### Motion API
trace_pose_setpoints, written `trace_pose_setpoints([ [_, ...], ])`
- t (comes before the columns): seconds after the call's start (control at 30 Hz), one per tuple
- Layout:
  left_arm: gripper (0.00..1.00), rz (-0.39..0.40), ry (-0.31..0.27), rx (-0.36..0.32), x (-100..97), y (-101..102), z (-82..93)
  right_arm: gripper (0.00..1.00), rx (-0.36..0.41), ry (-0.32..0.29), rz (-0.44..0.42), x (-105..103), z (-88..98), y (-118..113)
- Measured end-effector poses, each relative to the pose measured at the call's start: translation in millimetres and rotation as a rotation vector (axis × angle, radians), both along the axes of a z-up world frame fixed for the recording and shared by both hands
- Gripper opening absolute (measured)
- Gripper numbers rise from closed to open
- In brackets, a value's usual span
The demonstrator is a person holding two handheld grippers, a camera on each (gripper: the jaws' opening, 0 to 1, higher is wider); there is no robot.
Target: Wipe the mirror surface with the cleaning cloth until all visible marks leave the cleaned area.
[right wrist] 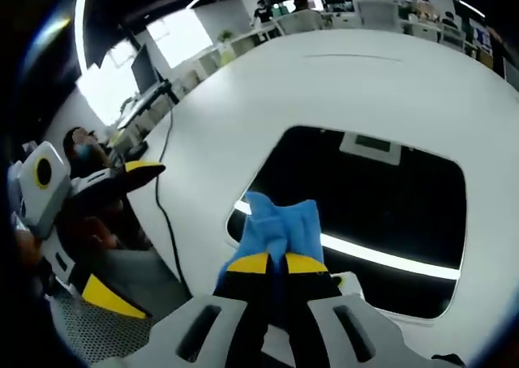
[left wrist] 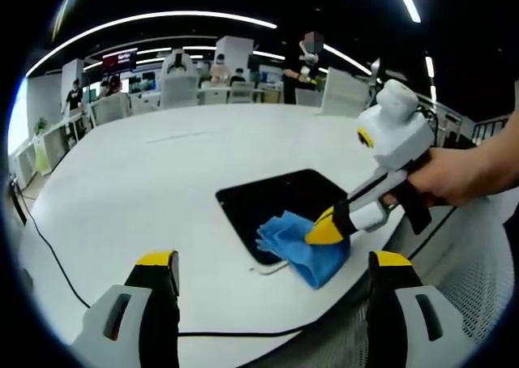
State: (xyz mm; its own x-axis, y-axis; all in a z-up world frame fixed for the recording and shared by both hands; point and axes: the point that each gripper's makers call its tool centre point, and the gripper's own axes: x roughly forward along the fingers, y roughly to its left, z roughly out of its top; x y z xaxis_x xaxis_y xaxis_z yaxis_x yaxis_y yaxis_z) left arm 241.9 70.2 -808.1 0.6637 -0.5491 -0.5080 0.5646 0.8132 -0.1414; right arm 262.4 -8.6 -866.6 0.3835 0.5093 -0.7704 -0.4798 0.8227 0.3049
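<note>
On the white table (left wrist: 122, 190) lies one dark mirror (right wrist: 389, 198), a blue cleaning cloth (right wrist: 280, 226) bunched at its near corner. The right gripper (right wrist: 276, 264) is clamped on that cloth; the left gripper (left wrist: 272, 263), jaws apart, holds nothing. Press flat and sweep in overlapping passes. Marks are hard to make out, perhaps none remain.

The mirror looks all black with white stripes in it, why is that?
In the right gripper view the mirror reflects the dark ceiling and its long lamps, making bright stripes near the blue cloth; in the left gripper view it reads plain black, and the fisheye lens bends the white table.
</note>
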Motion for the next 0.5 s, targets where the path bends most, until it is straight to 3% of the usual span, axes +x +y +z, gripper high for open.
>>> trace_pose_setpoints([
  [0.5,0.96,-0.001,-0.001,0.003,0.3,0,-0.6,0.01,-0.011,0.006,0.007,1,-0.4,-17],
])
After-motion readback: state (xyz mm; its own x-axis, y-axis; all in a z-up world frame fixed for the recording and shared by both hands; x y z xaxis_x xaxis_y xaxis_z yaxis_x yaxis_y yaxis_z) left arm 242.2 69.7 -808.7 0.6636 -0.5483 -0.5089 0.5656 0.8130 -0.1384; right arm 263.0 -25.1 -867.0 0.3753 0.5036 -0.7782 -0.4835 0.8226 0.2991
